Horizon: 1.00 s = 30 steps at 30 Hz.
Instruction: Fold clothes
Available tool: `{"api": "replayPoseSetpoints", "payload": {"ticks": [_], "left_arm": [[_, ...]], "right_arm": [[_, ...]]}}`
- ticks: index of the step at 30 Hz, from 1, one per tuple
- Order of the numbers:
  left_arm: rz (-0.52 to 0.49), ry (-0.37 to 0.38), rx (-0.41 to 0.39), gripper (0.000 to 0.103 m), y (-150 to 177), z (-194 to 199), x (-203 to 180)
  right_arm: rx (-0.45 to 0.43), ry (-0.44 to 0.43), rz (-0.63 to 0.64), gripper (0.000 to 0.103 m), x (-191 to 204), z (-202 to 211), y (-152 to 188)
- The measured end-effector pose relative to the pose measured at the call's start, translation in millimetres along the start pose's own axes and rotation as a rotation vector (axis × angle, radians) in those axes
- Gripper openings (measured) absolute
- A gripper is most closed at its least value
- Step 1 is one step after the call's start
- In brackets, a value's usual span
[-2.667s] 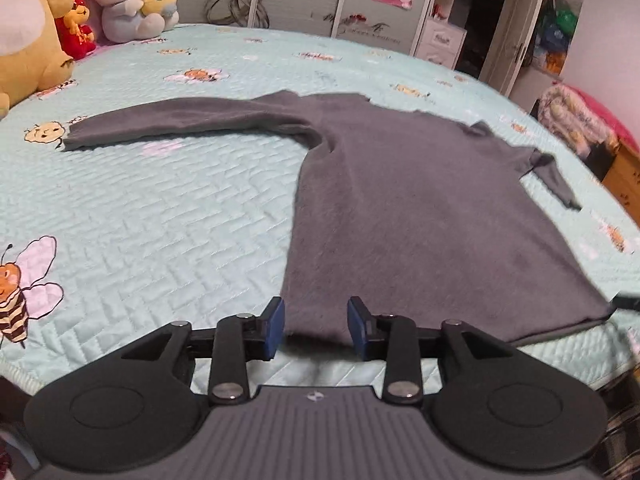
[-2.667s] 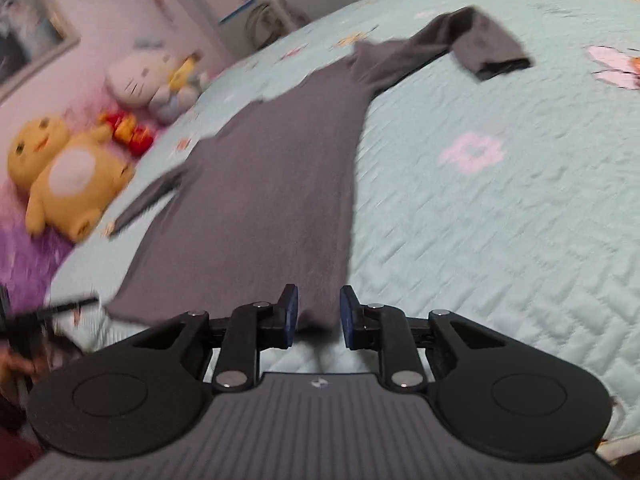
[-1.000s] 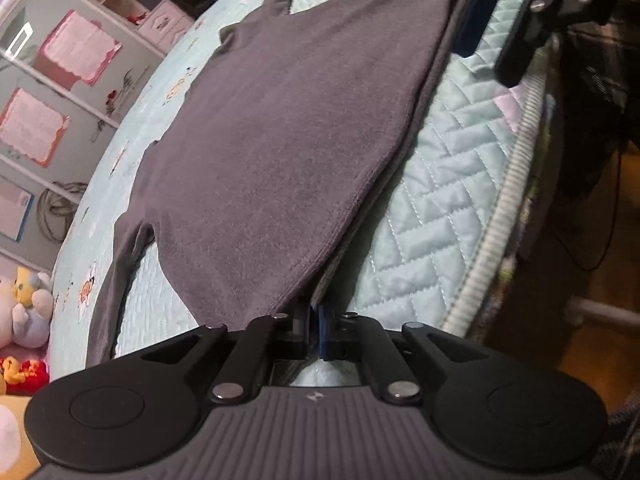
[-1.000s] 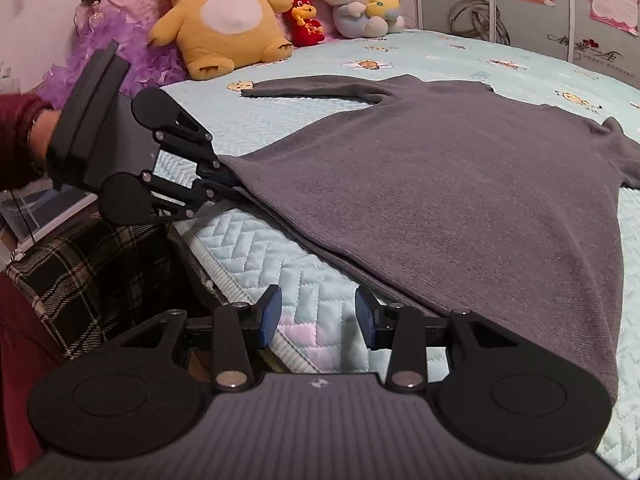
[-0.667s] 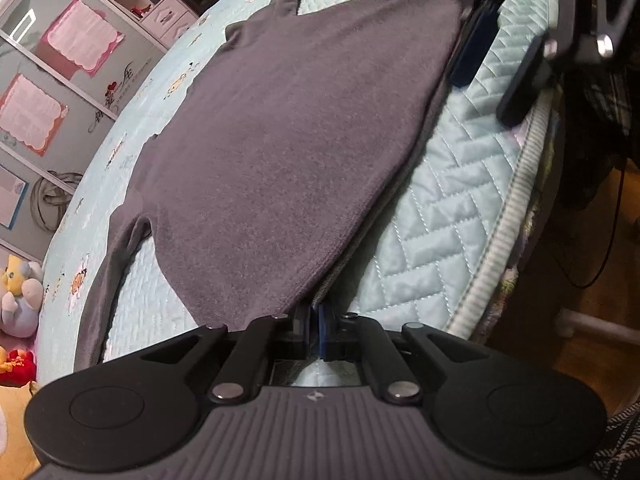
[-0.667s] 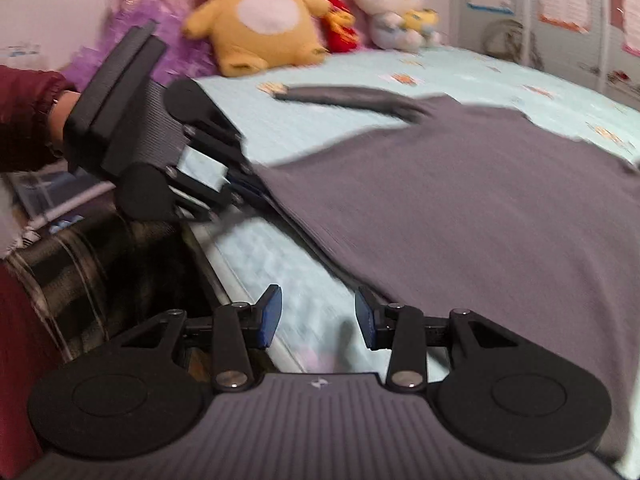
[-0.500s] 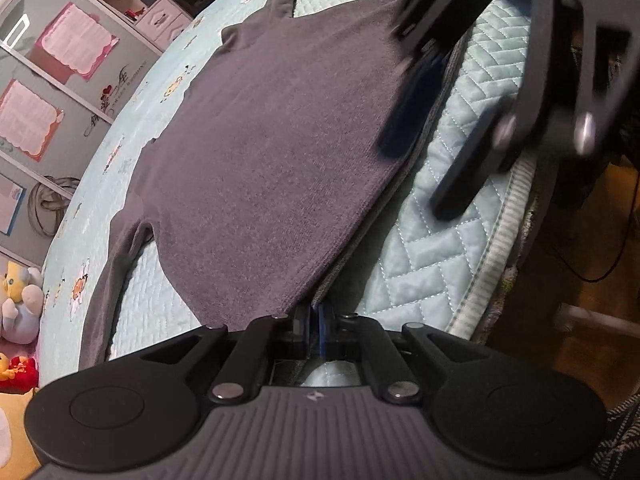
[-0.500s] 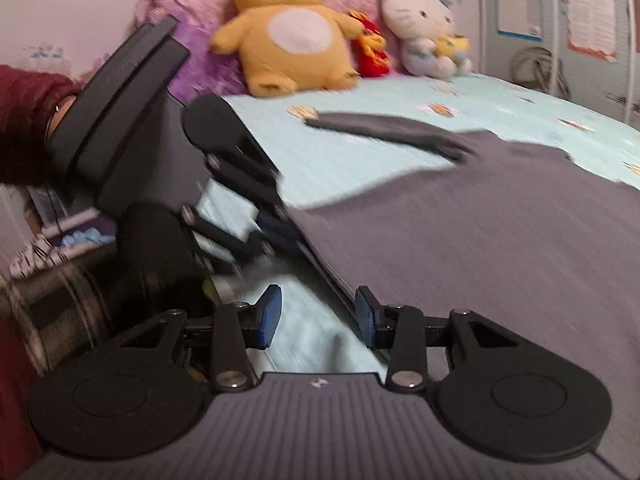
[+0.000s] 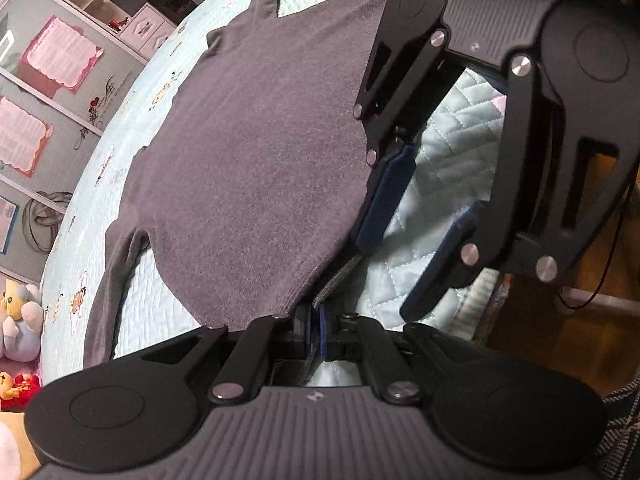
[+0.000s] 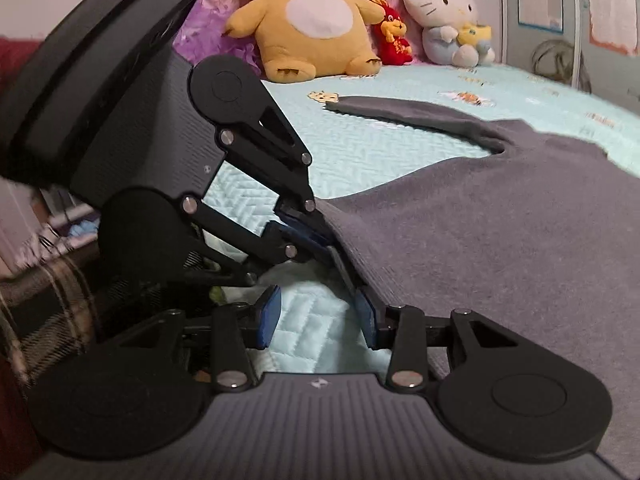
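Observation:
A grey long-sleeved sweater [image 9: 248,152] lies flat on a mint quilted bed [image 9: 452,152], hem at the bed's near edge. My left gripper [image 9: 316,332] is shut on the hem's corner, with the ribbed edge pinched between its blue pads. The right wrist view shows that same left gripper [image 10: 308,236] clamping the sweater [image 10: 500,248]. My right gripper [image 10: 318,318] stands open close beside it, over bare quilt. Its right pad [image 10: 368,318] touches the hem edge, and no cloth lies between the jaws. In the left wrist view the right gripper [image 9: 416,232] fills the upper right.
Plush toys line the far bed edge: a yellow one [image 10: 316,20], a small red one [image 10: 394,44], a white cat [image 10: 444,12]. One sleeve [image 10: 400,112] stretches toward them. A plaid cloth [image 10: 40,300] hangs below the bed's edge [image 9: 476,292]. Cabinets with pink notices [image 9: 60,56] stand beyond.
My right gripper has slid along the hem toward the left gripper and now stands just beside it, still open. The left gripper has stayed shut on the hem corner.

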<state>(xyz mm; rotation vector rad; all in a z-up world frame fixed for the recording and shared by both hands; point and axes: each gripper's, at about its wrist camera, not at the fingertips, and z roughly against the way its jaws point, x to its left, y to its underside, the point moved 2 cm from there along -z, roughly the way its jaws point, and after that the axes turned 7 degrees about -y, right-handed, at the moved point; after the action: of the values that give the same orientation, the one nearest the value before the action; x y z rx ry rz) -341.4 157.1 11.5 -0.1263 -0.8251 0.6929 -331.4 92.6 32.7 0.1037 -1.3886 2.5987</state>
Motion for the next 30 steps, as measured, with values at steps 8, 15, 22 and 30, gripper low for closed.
{"api": "replayPoseSetpoints", "payload": {"ticks": [8, 15, 22, 30], "left_arm": [[-0.002, 0.005, 0.004, 0.002, -1.6, 0.9, 3.9], [-0.008, 0.010, 0.008, 0.002, -1.0, -1.3, 4.4], [-0.023, 0.011, 0.024, 0.002, 3.2, -3.7, -3.5], [-0.006, -0.001, 0.039, 0.001, 5.6, -9.5, -8.2]], "right_arm": [[0.030, 0.134, 0.108, 0.043, 4.2, 0.3, 1.1], [0.098, 0.253, 0.123, 0.028, -15.1, 11.7, 15.3], [0.144, 0.276, 0.202, 0.003, -10.0, 13.7, 24.7], [0.120, 0.282, 0.214, 0.004, -10.5, 16.8, 29.5]]}}
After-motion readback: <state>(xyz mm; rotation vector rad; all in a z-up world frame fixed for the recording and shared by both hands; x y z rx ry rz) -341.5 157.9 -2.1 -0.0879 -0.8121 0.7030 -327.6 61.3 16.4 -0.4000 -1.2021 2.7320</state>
